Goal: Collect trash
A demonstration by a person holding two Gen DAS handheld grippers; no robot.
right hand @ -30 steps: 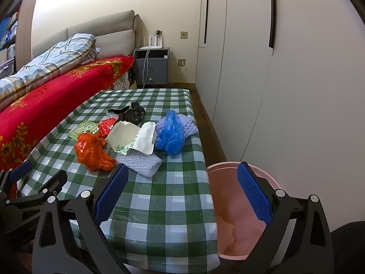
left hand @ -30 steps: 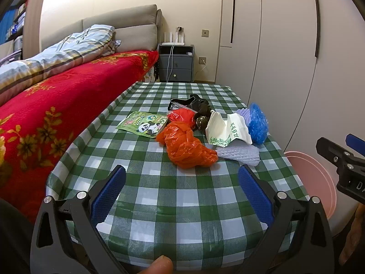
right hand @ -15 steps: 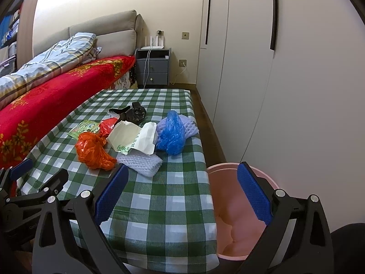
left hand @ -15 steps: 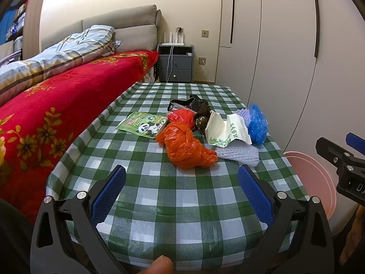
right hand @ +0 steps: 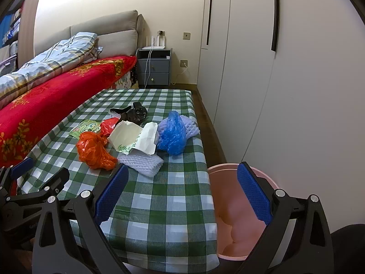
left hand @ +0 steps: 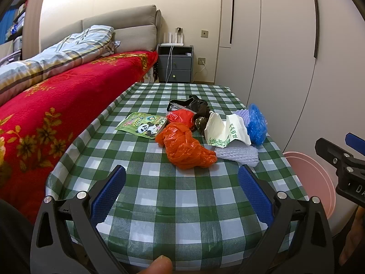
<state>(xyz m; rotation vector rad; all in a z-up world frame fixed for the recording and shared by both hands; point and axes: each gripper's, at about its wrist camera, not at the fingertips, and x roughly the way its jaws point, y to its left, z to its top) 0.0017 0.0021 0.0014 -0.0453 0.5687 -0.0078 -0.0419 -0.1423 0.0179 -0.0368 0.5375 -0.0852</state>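
Trash lies in a heap on the green checked table [left hand: 182, 205]: an orange plastic bag [left hand: 186, 147] [right hand: 94, 149], a white paper bag [left hand: 224, 130] [right hand: 134, 138], a blue plastic bag [left hand: 256, 123] [right hand: 172, 133], white foam netting [left hand: 237, 154] [right hand: 142, 162], a green panda packet [left hand: 143, 125], a small red bag [left hand: 181, 116] and a black bag [right hand: 134, 113]. My left gripper [left hand: 181, 188] is open and empty above the near table edge. My right gripper [right hand: 182, 188] is open and empty, between the table's right edge and a pink bucket [right hand: 230, 207].
The pink bucket stands on the floor right of the table and shows in the left wrist view [left hand: 314, 178]. A bed with a red blanket [left hand: 45, 118] runs along the table's left side. White wardrobe doors [right hand: 285, 80] stand on the right. A grey nightstand [left hand: 174, 65] is at the back.
Almost nothing differs. The right wrist view has crept slightly forward and up; the trash and the left gripper stay where they were.
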